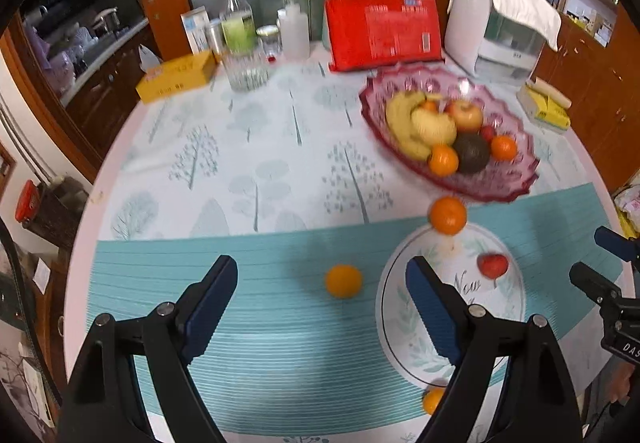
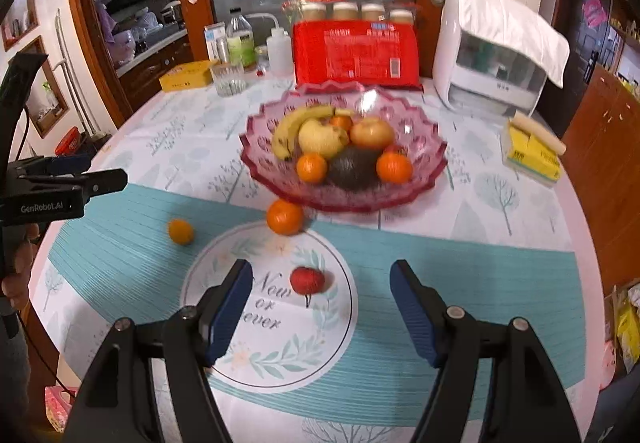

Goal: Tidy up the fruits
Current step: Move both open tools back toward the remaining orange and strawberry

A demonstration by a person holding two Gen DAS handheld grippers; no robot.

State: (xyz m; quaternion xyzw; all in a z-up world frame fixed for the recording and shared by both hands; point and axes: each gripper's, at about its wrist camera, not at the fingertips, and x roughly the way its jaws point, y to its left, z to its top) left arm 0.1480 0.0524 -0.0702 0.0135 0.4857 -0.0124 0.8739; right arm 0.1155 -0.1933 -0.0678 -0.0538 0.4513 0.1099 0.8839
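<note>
Pink bowl; teal striped mat; red strawberry.

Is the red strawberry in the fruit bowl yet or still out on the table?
Out. The strawberry lies on the placemat's white circle, in front of the pink glass bowl, untouched.

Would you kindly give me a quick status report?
Both grippers open, empty: left gripper, right gripper. Strawberry and three oranges outside fruit bowl. Path unobstructed.

Half hidden behind the left gripper's right finger at 5 o'clock: an orange. Blurred throughout: bowl fruit. Unreadable: red pack print. Cut off at 9 o'clock: left gripper body.
</note>
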